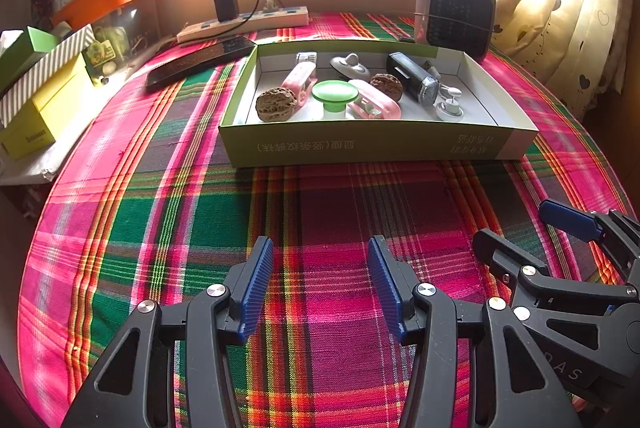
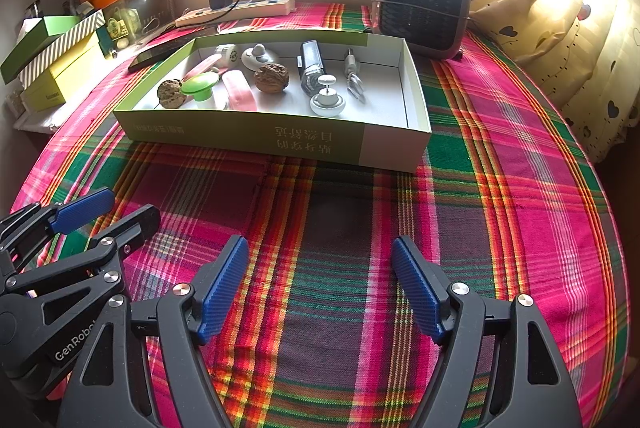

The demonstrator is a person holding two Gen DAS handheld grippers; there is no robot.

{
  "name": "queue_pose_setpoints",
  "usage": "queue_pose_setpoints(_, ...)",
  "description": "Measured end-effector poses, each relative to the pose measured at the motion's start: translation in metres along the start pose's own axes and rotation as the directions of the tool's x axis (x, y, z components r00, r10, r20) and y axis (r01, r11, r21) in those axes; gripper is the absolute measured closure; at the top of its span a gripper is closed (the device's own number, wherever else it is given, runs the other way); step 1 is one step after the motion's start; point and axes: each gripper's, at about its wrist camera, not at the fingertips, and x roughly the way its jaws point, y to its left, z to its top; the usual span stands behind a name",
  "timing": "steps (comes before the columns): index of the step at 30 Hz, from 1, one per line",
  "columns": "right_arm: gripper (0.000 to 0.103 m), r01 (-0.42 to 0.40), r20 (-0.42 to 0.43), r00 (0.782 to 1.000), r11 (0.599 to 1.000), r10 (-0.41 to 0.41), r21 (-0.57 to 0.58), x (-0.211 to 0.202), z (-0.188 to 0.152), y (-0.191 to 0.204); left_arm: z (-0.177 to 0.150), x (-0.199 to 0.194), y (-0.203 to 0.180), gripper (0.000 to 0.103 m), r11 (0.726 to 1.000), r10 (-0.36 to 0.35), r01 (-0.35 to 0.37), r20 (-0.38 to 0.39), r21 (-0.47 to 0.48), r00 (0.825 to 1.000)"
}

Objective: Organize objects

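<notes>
A shallow green cardboard box (image 1: 360,146) (image 2: 256,132) stands on the plaid cloth beyond both grippers. In it lie two walnuts (image 1: 276,104) (image 2: 272,78), a green-capped piece (image 1: 334,93) (image 2: 199,84), two pink clips (image 1: 378,100) (image 2: 238,90), a black oblong device (image 1: 412,76) (image 2: 312,66) and white hooks (image 1: 450,106) (image 2: 327,100). My left gripper (image 1: 320,248) (image 2: 120,212) hovers open over bare cloth, nothing between its blue pads. Beside it, my right gripper (image 2: 320,244) (image 1: 528,228) is open and holds nothing.
A small heater (image 1: 456,12) (image 2: 420,8) stands behind the box at the right. A power strip (image 1: 244,22) with a charger lies along the wall, a dark flat device (image 1: 200,62) in front of it. Stacked boxes (image 1: 44,108) sit off the left edge. A curtain (image 2: 560,28) hangs at right.
</notes>
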Motion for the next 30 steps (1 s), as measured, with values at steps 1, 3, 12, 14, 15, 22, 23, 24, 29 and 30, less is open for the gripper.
queue_pose_setpoints(1,0.028,0.000,0.000,1.000,1.000,0.000,0.000,0.0000,0.0000,0.0000,0.0000,0.0000,-0.0001,0.055,1.000,0.000,0.000,0.000,0.000,1.000)
queue_pose_setpoints(3,0.028,0.000,0.000,1.000,1.000,0.000,0.000,0.0000,-0.0001,0.0000,0.0000,0.0000,0.0000,0.055,1.000,0.000,0.000,0.000,0.000,1.000)
queue_pose_setpoints(12,0.028,0.000,0.000,1.000,1.000,0.000,0.000,0.0003,-0.0001,-0.0002,-0.0001,-0.0003,0.0001,0.055,1.000,0.000,0.000,0.000,0.000,1.000)
queue_pose_setpoints(14,0.028,0.000,0.000,1.000,1.000,0.000,0.000,0.0004,-0.0002,-0.0001,0.0000,-0.0004,0.0004,0.055,1.000,0.000,0.000,0.000,0.000,1.000)
queue_pose_setpoints(15,0.028,0.000,0.000,1.000,1.000,0.000,0.000,0.0004,-0.0002,-0.0001,-0.0001,-0.0005,0.0003,0.055,1.000,0.000,0.000,0.000,0.000,1.000)
queue_pose_setpoints(22,0.028,0.000,0.000,1.000,1.000,0.000,0.000,0.0005,-0.0003,0.0000,-0.0001,-0.0005,0.0004,0.055,1.000,0.000,0.000,0.001,0.000,1.000)
queue_pose_setpoints(23,0.028,0.000,0.000,1.000,1.000,0.000,0.000,0.0005,-0.0003,-0.0001,-0.0001,-0.0005,0.0002,0.055,1.000,0.000,0.000,0.001,-0.001,1.000)
queue_pose_setpoints(24,0.028,0.000,0.000,1.000,1.000,0.000,0.000,0.0005,-0.0003,-0.0002,-0.0001,-0.0005,0.0005,0.055,1.000,0.000,0.000,0.001,-0.001,1.000)
queue_pose_setpoints(29,0.027,0.000,0.000,1.000,1.000,0.000,0.000,0.0005,-0.0004,-0.0006,0.0000,-0.0005,0.0003,0.055,1.000,0.000,0.000,0.001,-0.001,1.000)
queue_pose_setpoints(30,0.027,0.000,0.000,1.000,1.000,0.000,0.000,0.0004,-0.0004,-0.0006,0.0000,-0.0005,0.0004,0.055,1.000,0.000,0.000,0.001,-0.001,1.000)
